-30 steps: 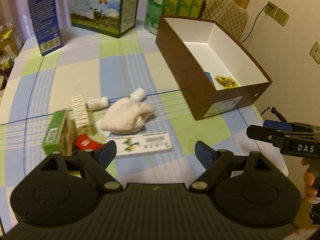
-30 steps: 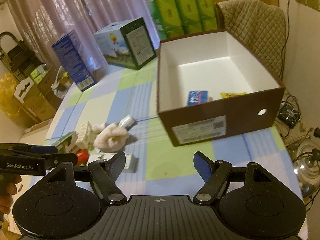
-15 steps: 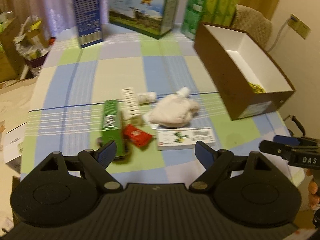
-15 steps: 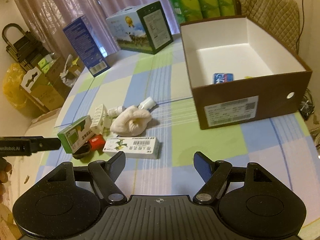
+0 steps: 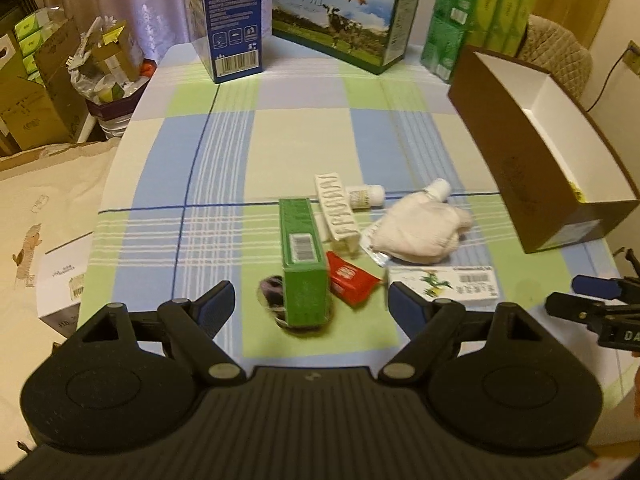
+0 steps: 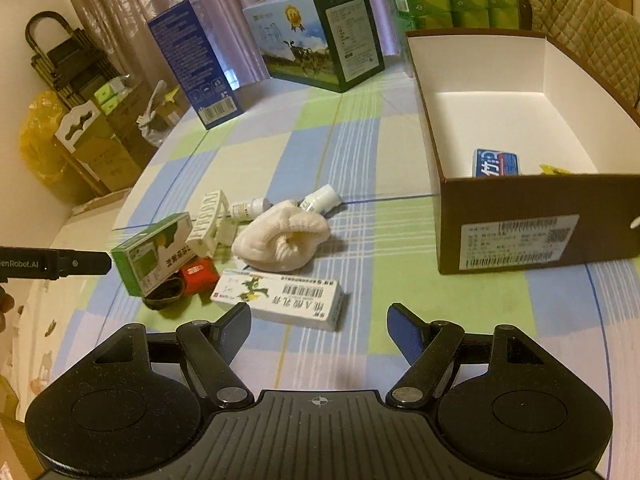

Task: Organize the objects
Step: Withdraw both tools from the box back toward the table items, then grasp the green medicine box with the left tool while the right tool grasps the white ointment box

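A red packet (image 5: 351,282), a white rack (image 5: 337,213) and a rolled cloth (image 5: 416,231) crowd the green carton (image 5: 303,261); its long axis runs straight away from my left gripper (image 5: 310,306), whose fingers are spread wide, holding nothing; my right gripper (image 6: 319,330) is likewise spread and empty, just before the white carton (image 6: 280,297).

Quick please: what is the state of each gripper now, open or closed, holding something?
Left gripper: open, holding nothing.
Right gripper: open, holding nothing.

Both wrist views look down along open tongs, sharing the item cluster and brown box (image 6: 532,220).
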`<state>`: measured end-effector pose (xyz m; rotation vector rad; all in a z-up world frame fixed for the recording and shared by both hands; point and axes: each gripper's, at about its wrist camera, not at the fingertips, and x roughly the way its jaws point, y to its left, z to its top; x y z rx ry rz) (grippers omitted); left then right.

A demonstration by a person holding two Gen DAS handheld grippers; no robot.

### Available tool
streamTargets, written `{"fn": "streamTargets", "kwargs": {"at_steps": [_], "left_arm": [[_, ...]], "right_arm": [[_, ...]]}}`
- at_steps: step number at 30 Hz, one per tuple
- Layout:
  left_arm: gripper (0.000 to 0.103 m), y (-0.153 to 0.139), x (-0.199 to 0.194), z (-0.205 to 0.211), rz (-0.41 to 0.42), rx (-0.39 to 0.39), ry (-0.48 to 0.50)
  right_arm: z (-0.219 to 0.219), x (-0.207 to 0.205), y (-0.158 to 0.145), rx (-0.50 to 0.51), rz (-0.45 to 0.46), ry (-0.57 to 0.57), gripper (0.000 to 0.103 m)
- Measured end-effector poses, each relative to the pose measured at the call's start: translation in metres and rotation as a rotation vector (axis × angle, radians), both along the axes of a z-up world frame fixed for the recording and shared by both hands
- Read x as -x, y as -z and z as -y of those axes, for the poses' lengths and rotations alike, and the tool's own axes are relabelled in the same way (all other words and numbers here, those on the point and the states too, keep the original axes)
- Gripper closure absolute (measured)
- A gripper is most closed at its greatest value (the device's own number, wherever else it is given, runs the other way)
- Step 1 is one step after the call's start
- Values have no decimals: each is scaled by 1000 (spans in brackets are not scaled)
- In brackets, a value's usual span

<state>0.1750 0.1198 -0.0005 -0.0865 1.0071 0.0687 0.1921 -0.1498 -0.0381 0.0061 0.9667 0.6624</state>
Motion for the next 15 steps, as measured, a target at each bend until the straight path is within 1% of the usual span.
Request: {"fn": "streamTargets", "kwargs": {"at_steps": [7,11,15], "left_arm": [[22,18,-45,-5,-64,-35,25],[22,35,-73,-7,-143,-52,55],[22,50,-96,-10,-203,-69,77]], "right_arm": [[0,-19,6,4,-12,21,31],[-1,-28,10,4,-30,33,31],[-1,-37,14,4,-44,42,31]]}}
